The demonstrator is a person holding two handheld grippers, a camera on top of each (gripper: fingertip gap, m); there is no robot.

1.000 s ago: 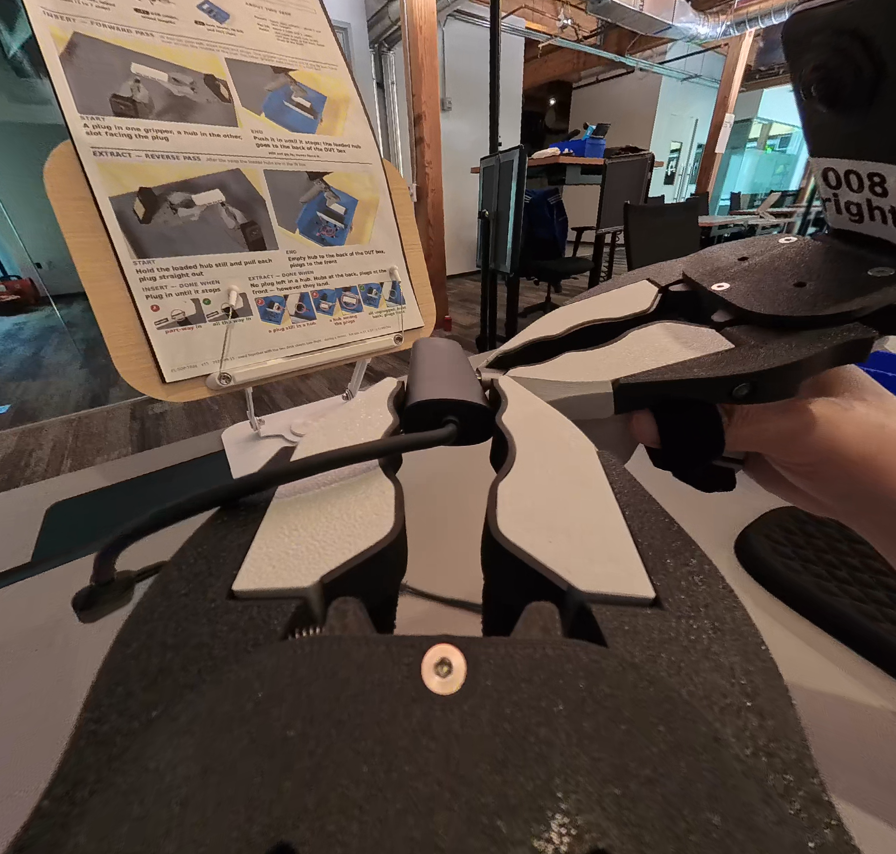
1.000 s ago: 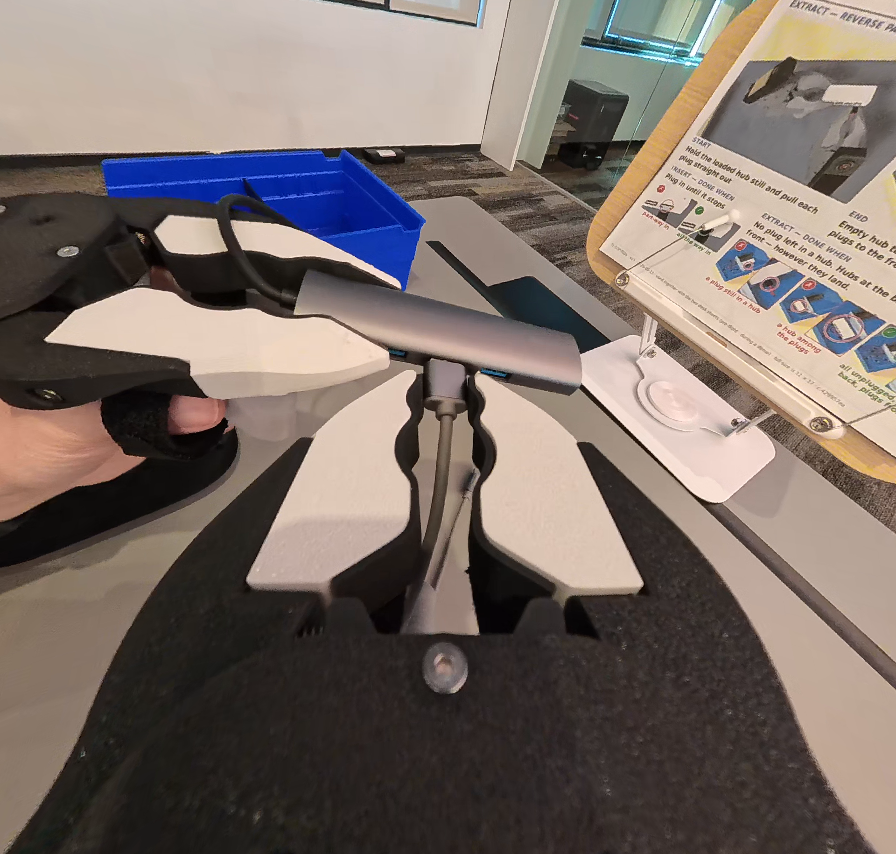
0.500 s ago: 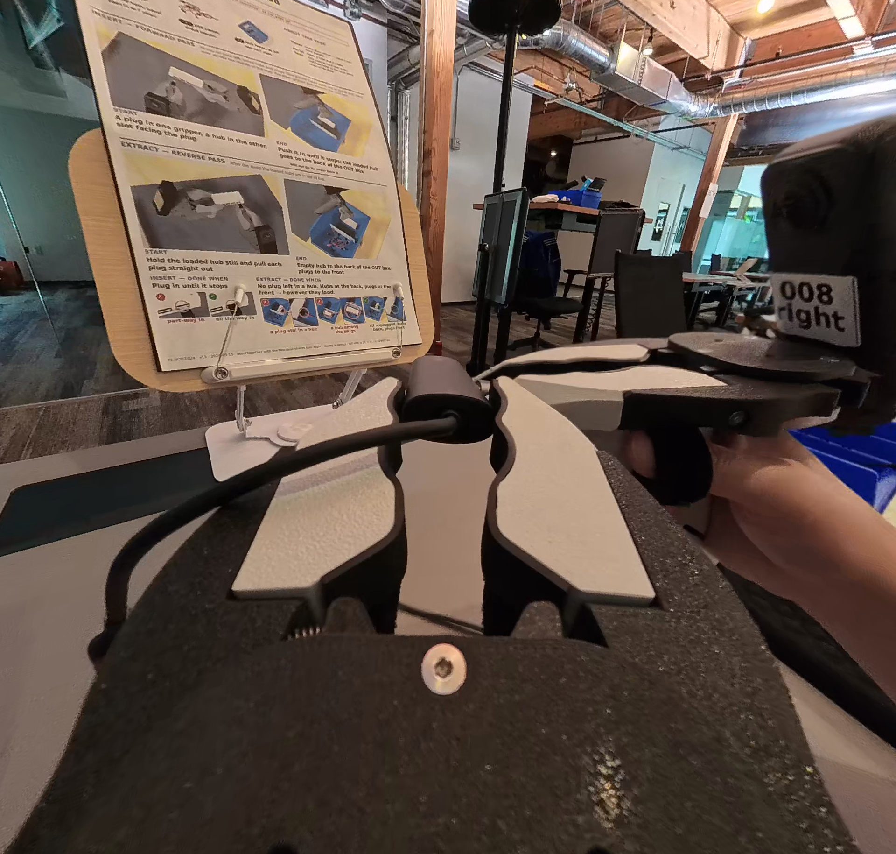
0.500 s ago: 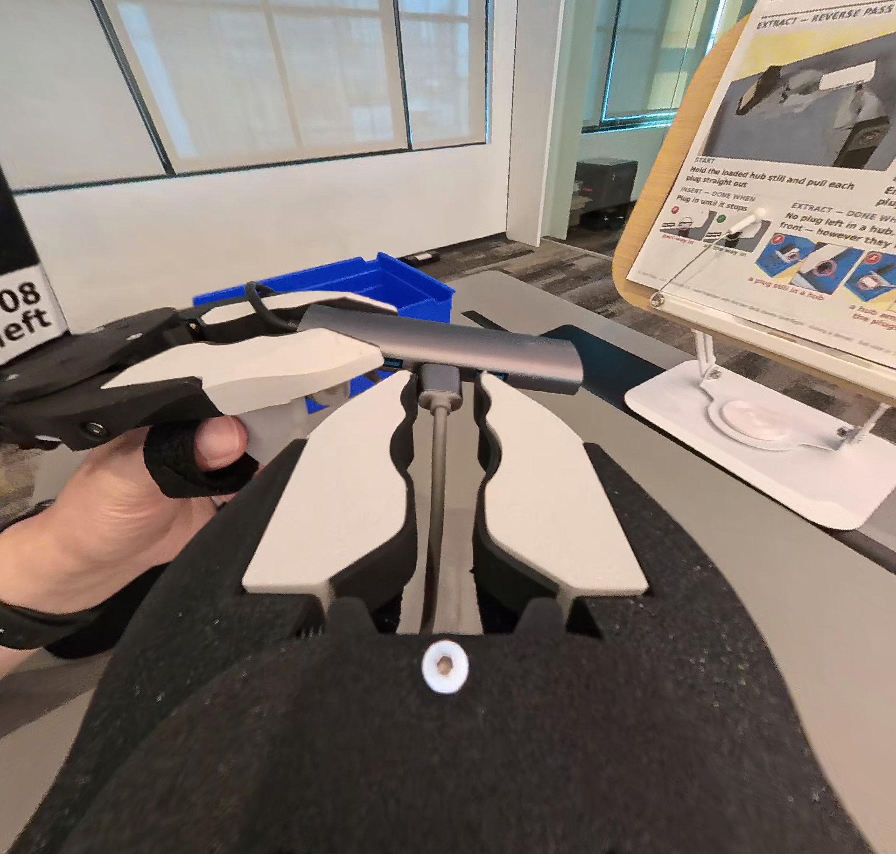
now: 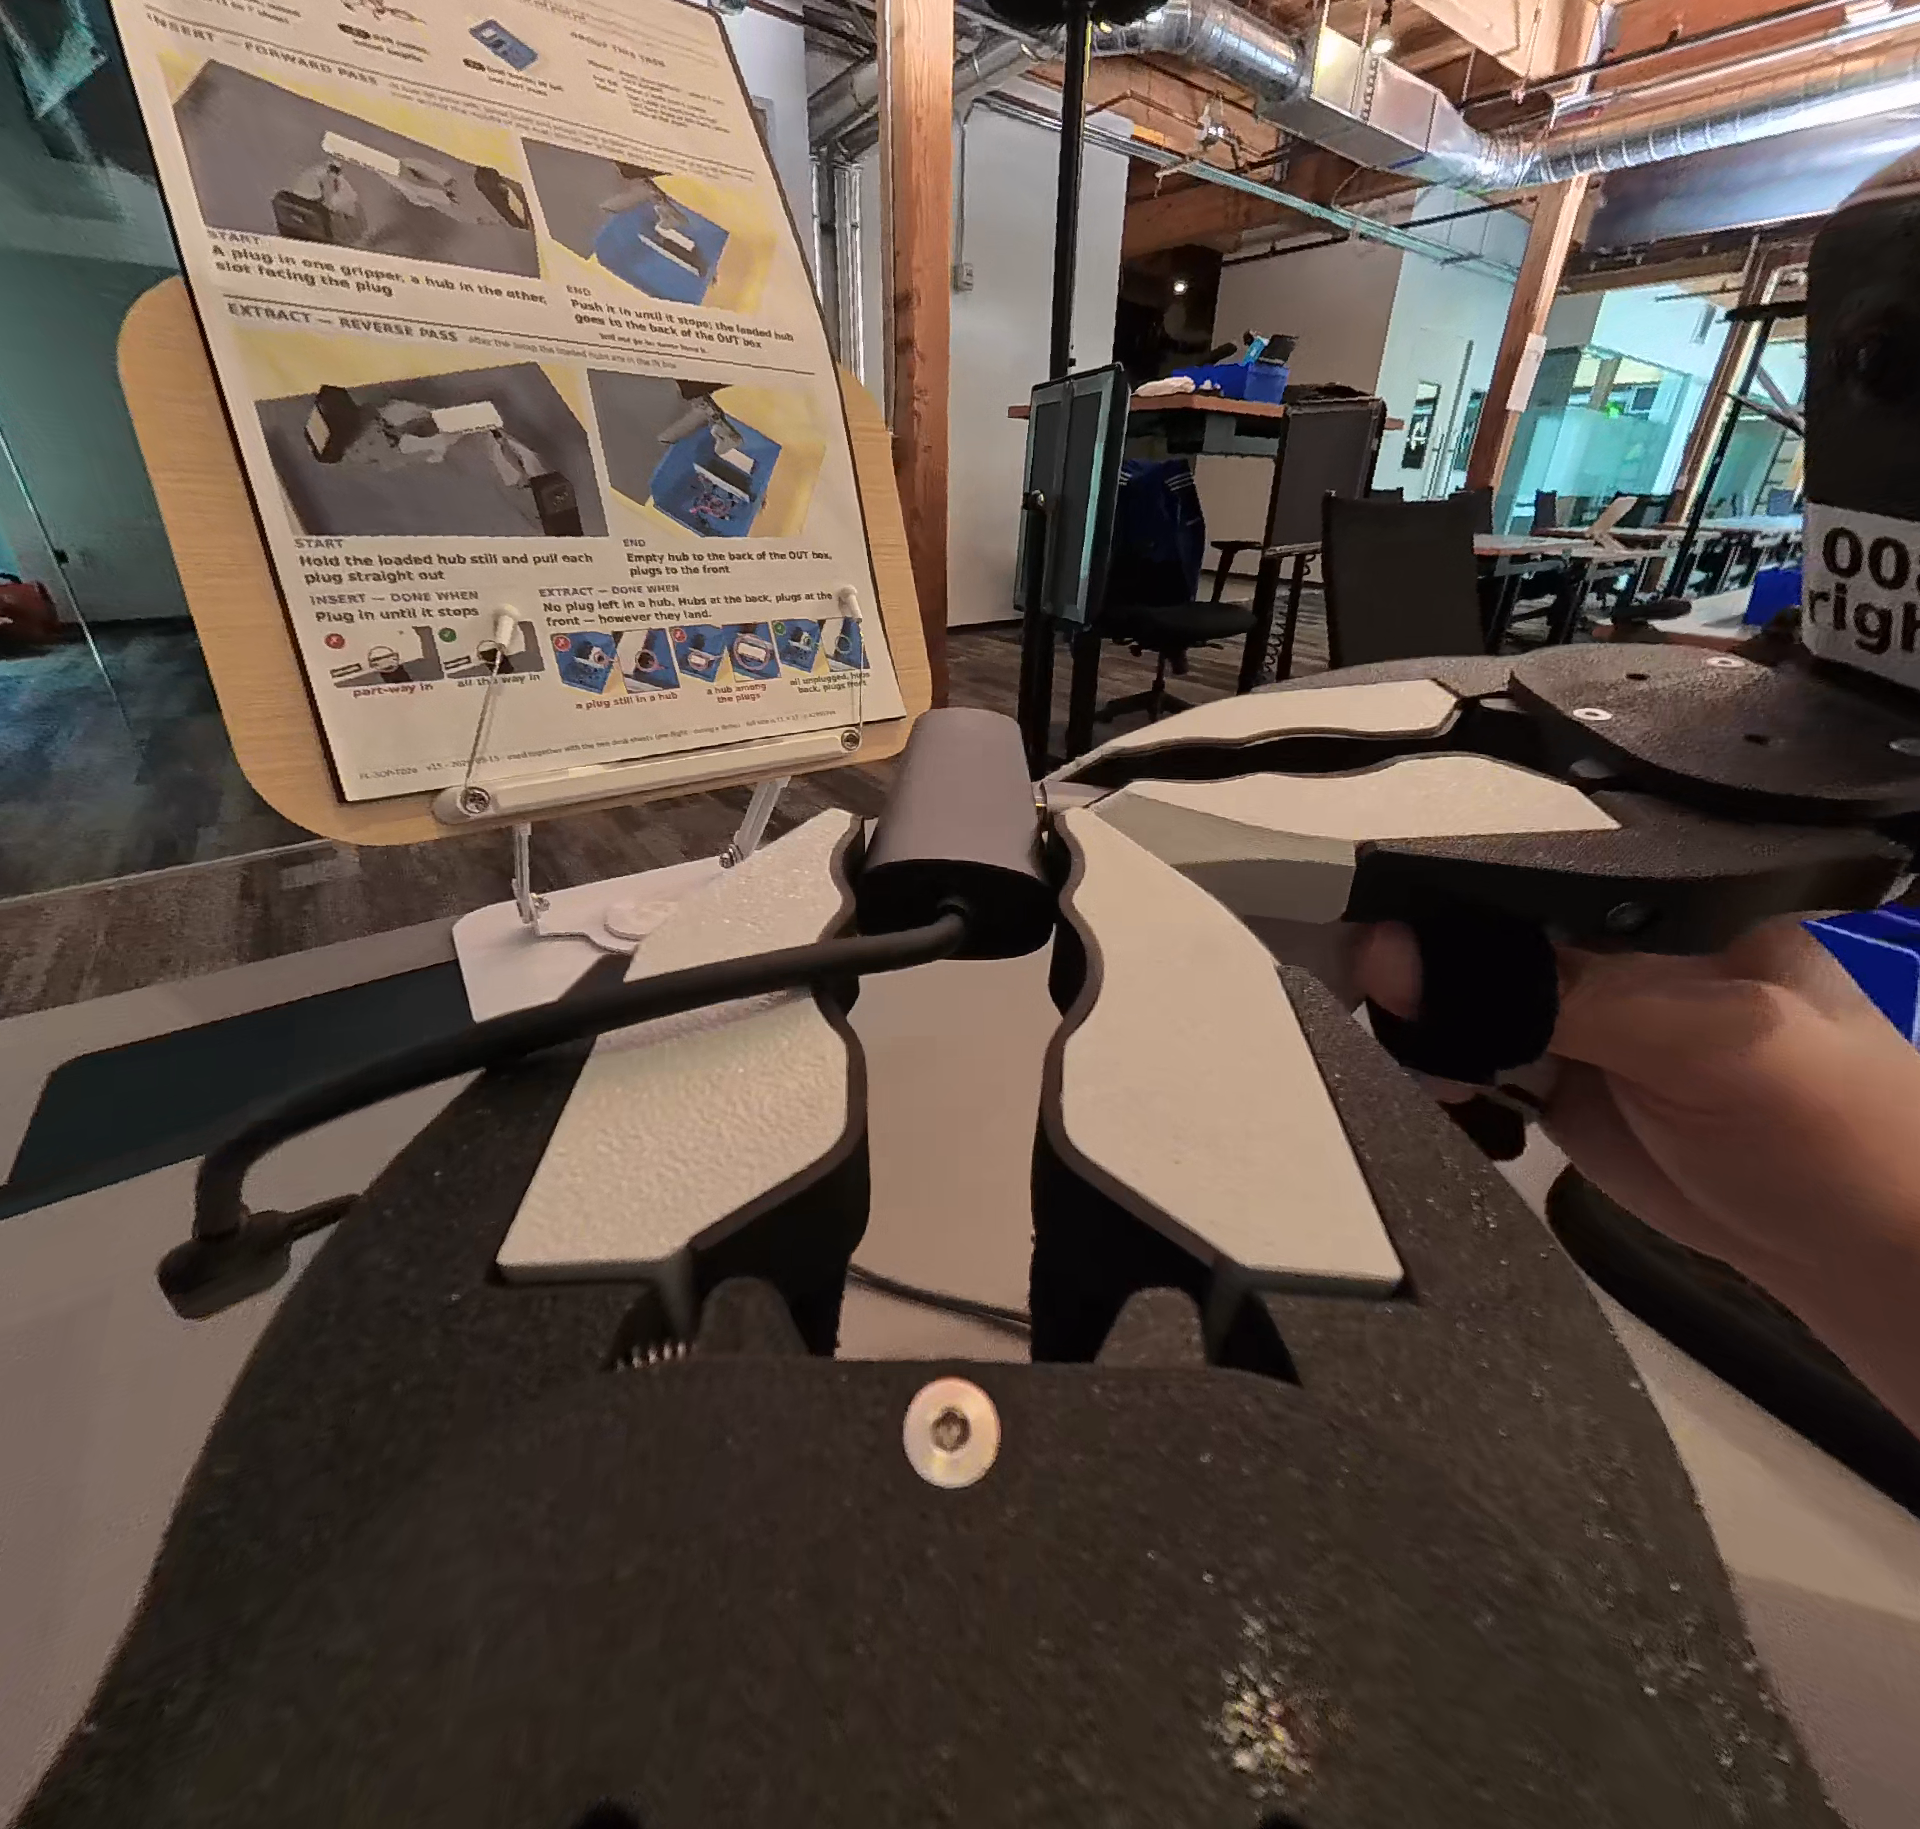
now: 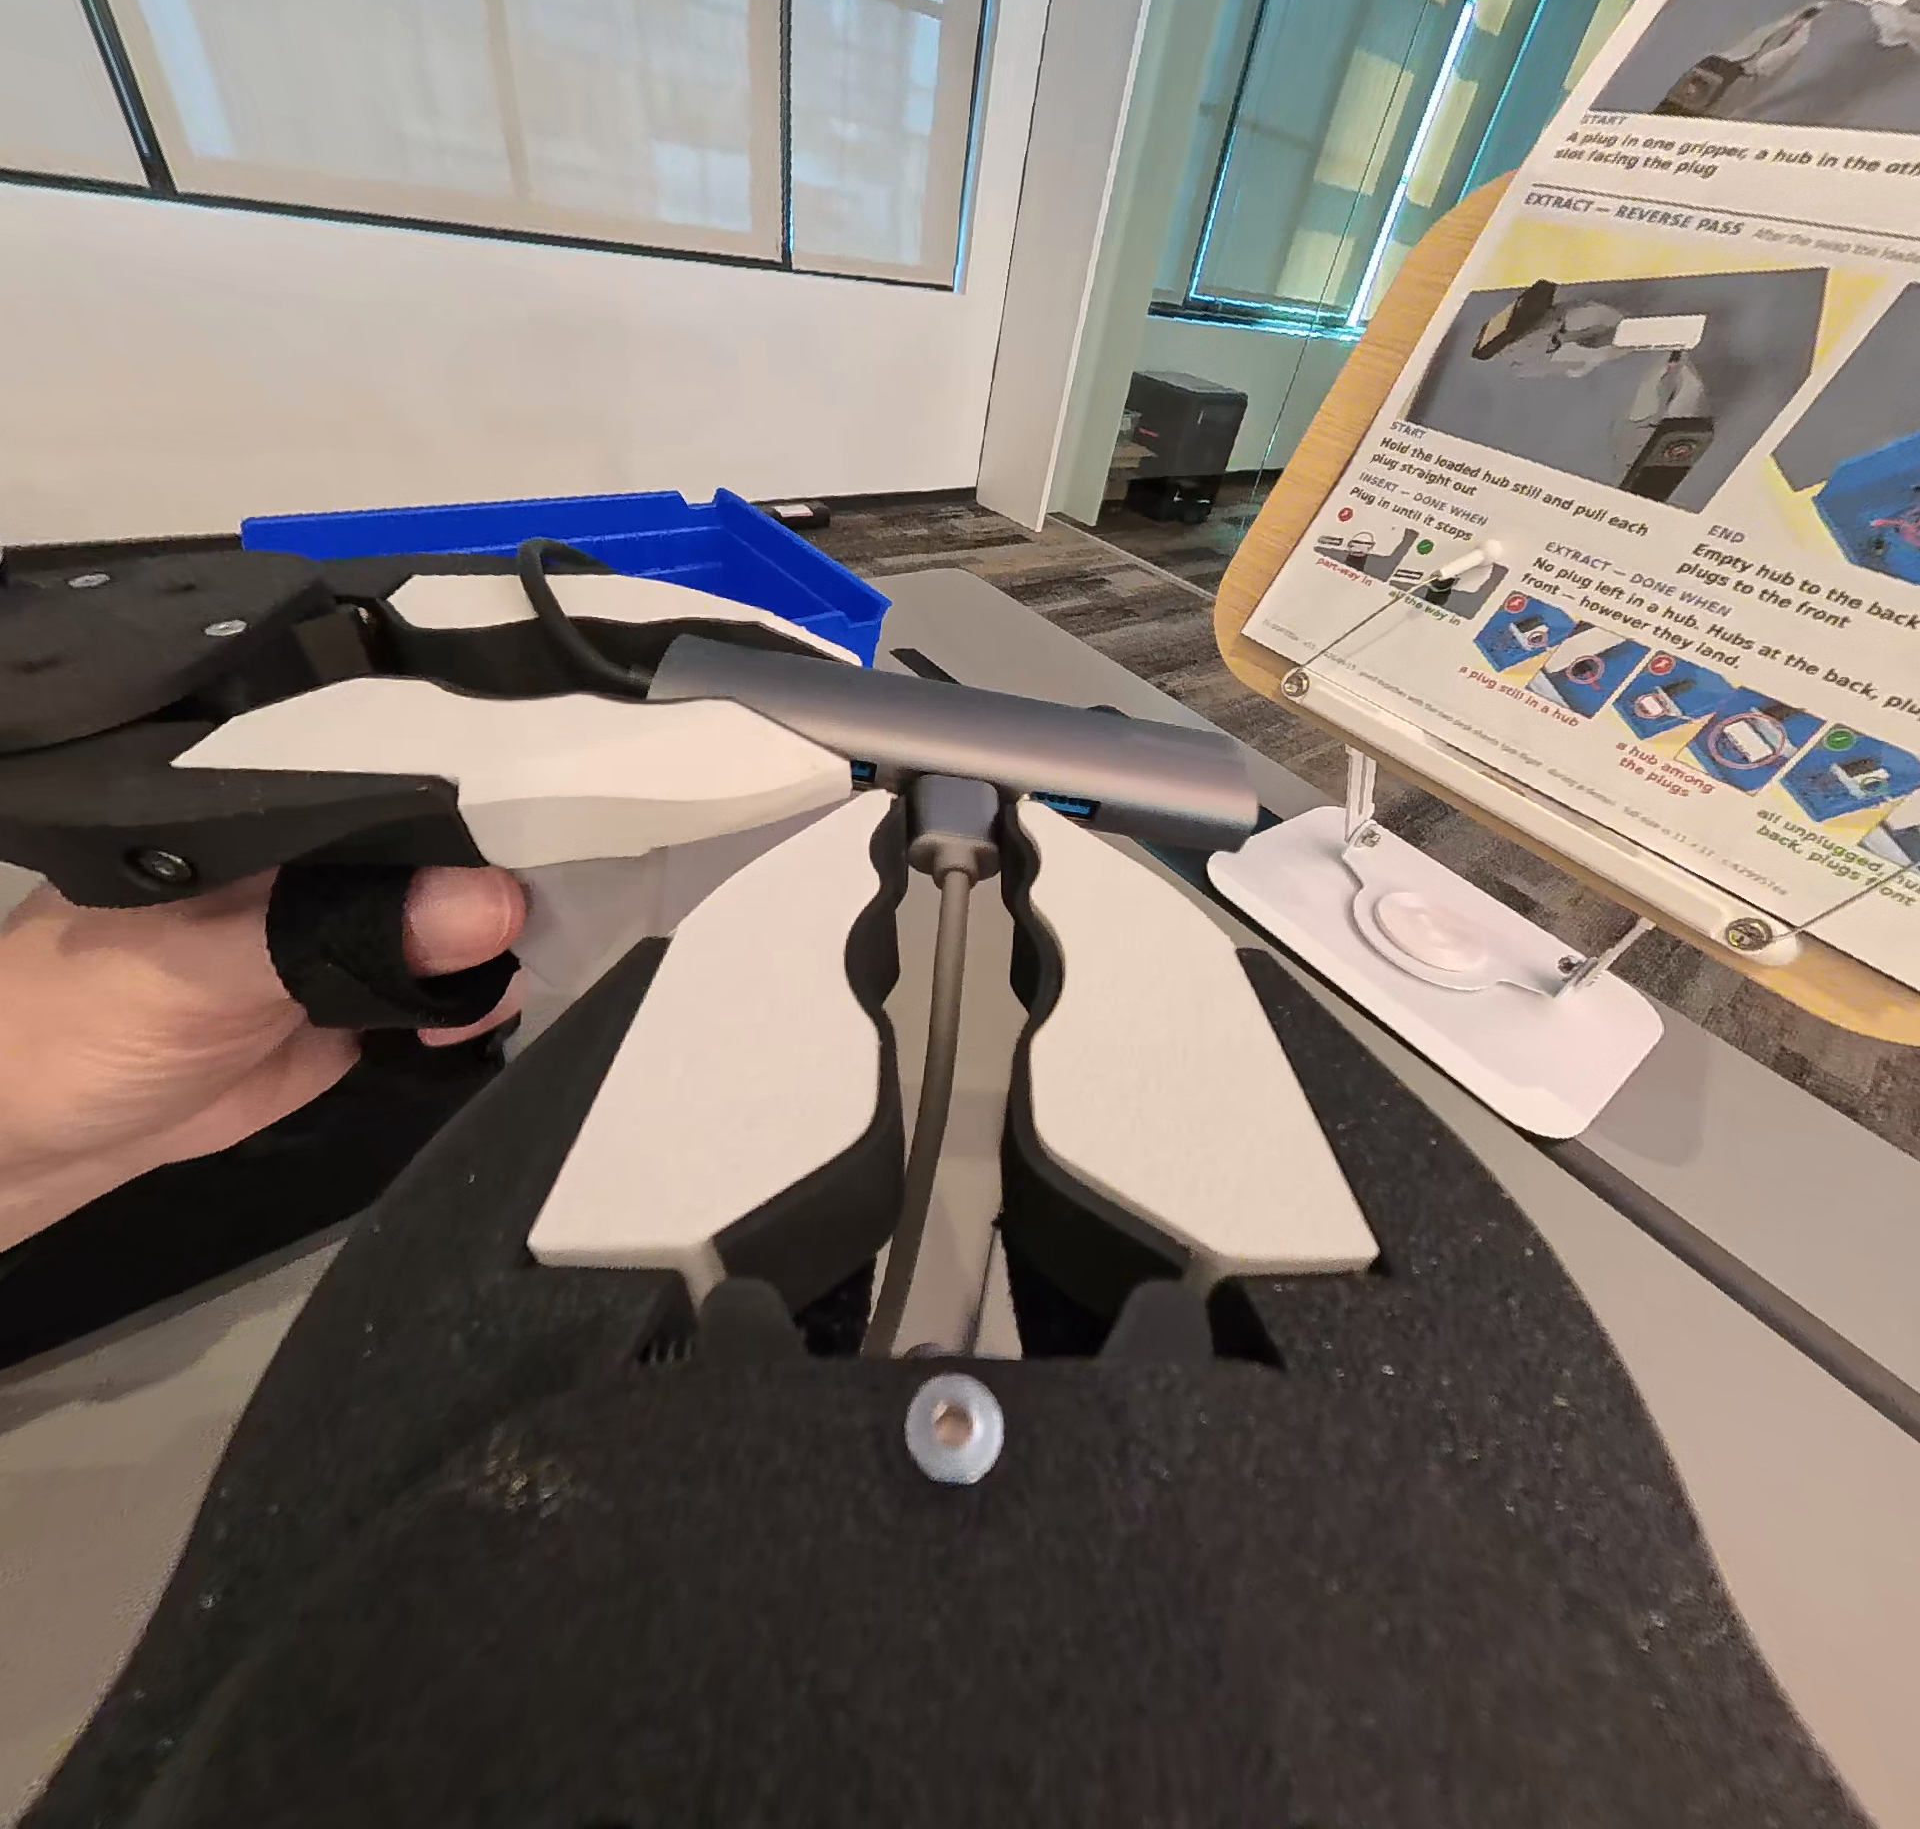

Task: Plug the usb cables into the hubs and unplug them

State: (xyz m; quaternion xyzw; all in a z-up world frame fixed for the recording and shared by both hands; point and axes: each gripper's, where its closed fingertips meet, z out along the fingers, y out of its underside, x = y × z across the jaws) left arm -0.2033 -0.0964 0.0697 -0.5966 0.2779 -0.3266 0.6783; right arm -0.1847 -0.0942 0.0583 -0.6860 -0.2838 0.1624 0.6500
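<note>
My left gripper [image 5: 951,844] is shut on a dark grey USB hub [image 5: 956,823], held above the table; the hub's black cable [image 5: 540,1031] trails off to the left. In the right wrist view the hub [image 6: 966,730] is a long grey bar lying crosswise. My right gripper [image 6: 951,823] is shut on a grey USB plug [image 6: 951,813] whose front is seated in the hub's side; its grey cable [image 6: 940,1031] runs back between the fingers. The right gripper also shows in the left wrist view [image 5: 1049,792], coming from the right. The left gripper shows in the right wrist view [image 6: 831,730].
A printed instruction sheet on a wooden board [image 5: 499,377] stands on a white stand [image 6: 1455,990] behind the grippers. A blue bin [image 6: 644,543] sits at the far left of the grey table [image 6: 1766,1312]. A black pad [image 5: 1714,1291] lies on the right. Less than 4 cm separates the two grippers' tips.
Both grippers have shifted together, first tilting up, then back down a little. The plug stays in the hub's side and both grips are unchanged.
</note>
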